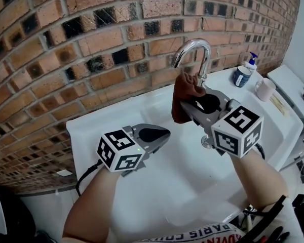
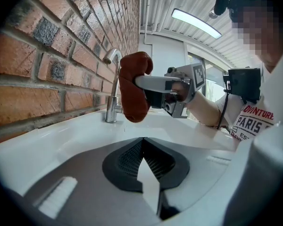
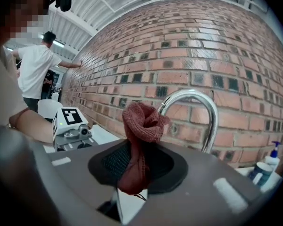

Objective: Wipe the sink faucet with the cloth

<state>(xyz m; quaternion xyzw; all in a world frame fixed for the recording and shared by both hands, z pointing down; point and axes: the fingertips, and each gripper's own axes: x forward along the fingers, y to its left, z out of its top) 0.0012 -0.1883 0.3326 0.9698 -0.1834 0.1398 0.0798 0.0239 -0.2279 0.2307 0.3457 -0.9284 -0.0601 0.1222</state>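
Note:
A chrome gooseneck faucet (image 1: 192, 52) (image 2: 112, 86) (image 3: 198, 112) rises at the back of the white sink (image 1: 157, 181) against the brick wall. My right gripper (image 1: 186, 105) (image 3: 132, 173) is shut on a reddish-brown cloth (image 1: 185, 95) (image 2: 133, 86) (image 3: 140, 140), which bunches above the jaws and hangs below them, just in front of the spout and close to it. My left gripper (image 1: 159, 134) (image 2: 148, 173) hovers over the left of the basin, its jaws closed together with nothing held.
On the ledge at the back right stand a blue pump bottle (image 1: 251, 61) (image 3: 272, 157), a dark blue cup (image 1: 240, 76) and a pink mug (image 1: 265, 89). A person in a white shirt (image 3: 35, 72) stands far off along the brick wall (image 1: 81, 44).

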